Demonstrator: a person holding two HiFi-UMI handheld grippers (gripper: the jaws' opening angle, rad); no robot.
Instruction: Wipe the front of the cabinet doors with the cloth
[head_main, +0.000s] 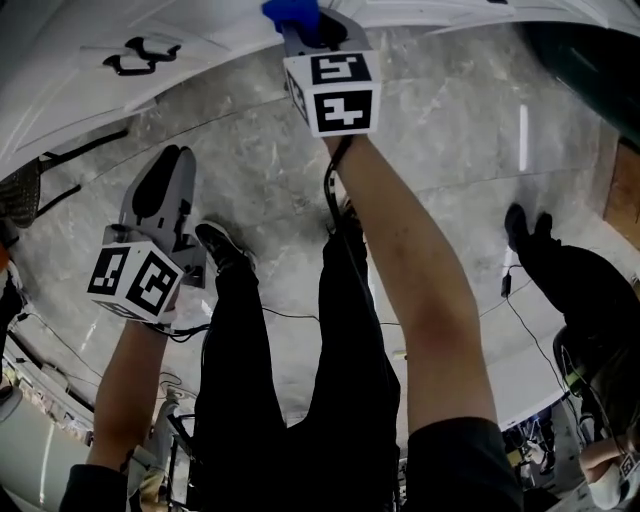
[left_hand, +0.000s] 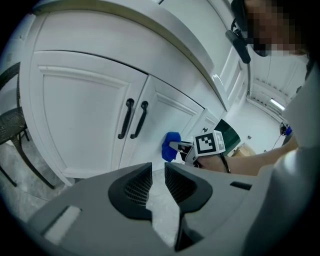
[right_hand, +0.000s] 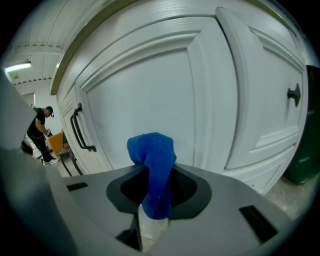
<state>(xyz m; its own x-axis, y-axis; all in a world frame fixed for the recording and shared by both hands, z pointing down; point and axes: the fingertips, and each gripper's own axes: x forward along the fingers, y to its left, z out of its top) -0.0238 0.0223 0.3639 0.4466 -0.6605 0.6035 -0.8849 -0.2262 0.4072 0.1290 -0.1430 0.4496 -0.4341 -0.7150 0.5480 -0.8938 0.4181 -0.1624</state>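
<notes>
A blue cloth (right_hand: 151, 165) is pinched between the jaws of my right gripper (right_hand: 152, 200), bunched at its top and held close to a white cabinet door (right_hand: 145, 100). In the head view the right gripper (head_main: 305, 30) reaches up to the doors with the cloth (head_main: 290, 14) at its tip. From the left gripper view the cloth (left_hand: 171, 146) shows low on a door to the right of the two black handles (left_hand: 132, 120). My left gripper (left_hand: 159, 182) hangs back from the cabinet, its jaws nearly together with nothing in them; it also shows in the head view (head_main: 165, 180).
A dark green bin (right_hand: 305, 150) stands right of the cabinet, past a door with a black knob (right_hand: 294, 94). A black wire chair (left_hand: 10, 125) is at the far left. Cables (head_main: 520, 320) lie on the marble floor, and another person (head_main: 570, 280) stands at the right.
</notes>
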